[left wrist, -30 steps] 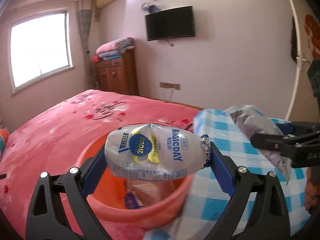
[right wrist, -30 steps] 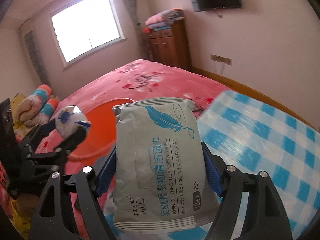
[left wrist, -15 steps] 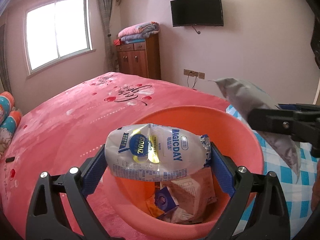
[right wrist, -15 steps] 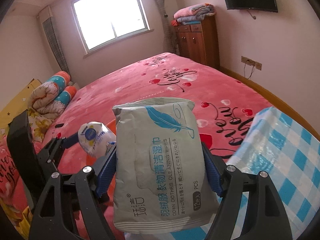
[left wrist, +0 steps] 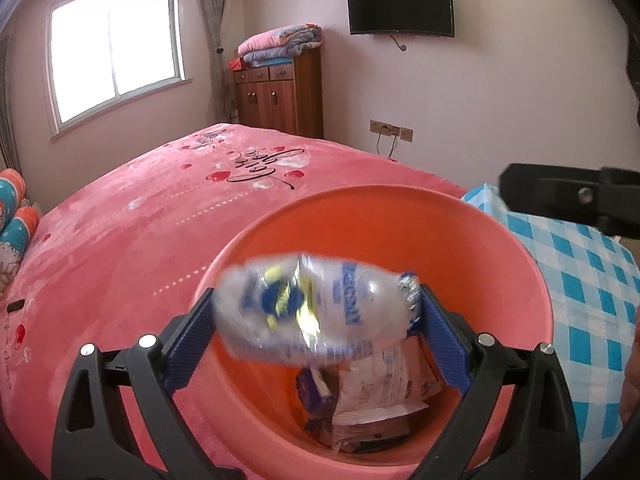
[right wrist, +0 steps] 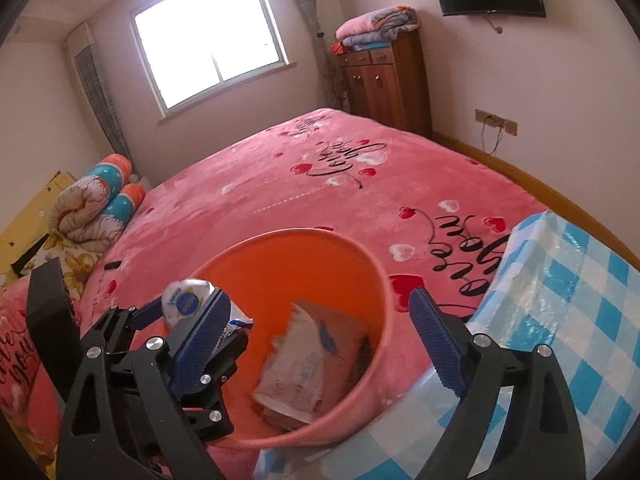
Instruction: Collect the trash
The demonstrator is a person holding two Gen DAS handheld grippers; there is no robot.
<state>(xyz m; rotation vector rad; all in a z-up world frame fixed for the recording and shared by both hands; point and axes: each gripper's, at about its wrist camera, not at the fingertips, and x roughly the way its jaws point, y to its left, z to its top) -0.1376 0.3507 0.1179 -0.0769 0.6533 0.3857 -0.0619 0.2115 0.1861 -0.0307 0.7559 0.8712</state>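
Note:
An orange plastic bin (left wrist: pixel 532 276) stands on the pink bed and holds several wrappers. My left gripper (left wrist: pixel 316 328) hangs over the bin with its fingers spread wide. A clear snack bag (left wrist: pixel 312 312) with blue and yellow print is blurred between them and looks loose. My right gripper (right wrist: pixel 320 332) is open and empty above the bin (right wrist: pixel 372 272). A grey wipes pack (right wrist: pixel 312 360) lies blurred inside the bin below it. The left gripper (right wrist: pixel 188 312) with the snack bag (right wrist: pixel 184 300) shows at the bin's left rim.
The pink bedspread (right wrist: pixel 320 184) fills the middle. A blue-checked cloth (right wrist: pixel 580 292) covers the surface to the right of the bin. Rolled bedding (right wrist: pixel 96 208) lies at the far left. A wooden cabinet (left wrist: pixel 280 96) and wall TV (left wrist: pixel 400 4) are behind.
My right gripper opened and the wipes pack dropped into the bin. My left gripper's fingers spread and the snack bag is slipping free. Both grippers moved over the bin.

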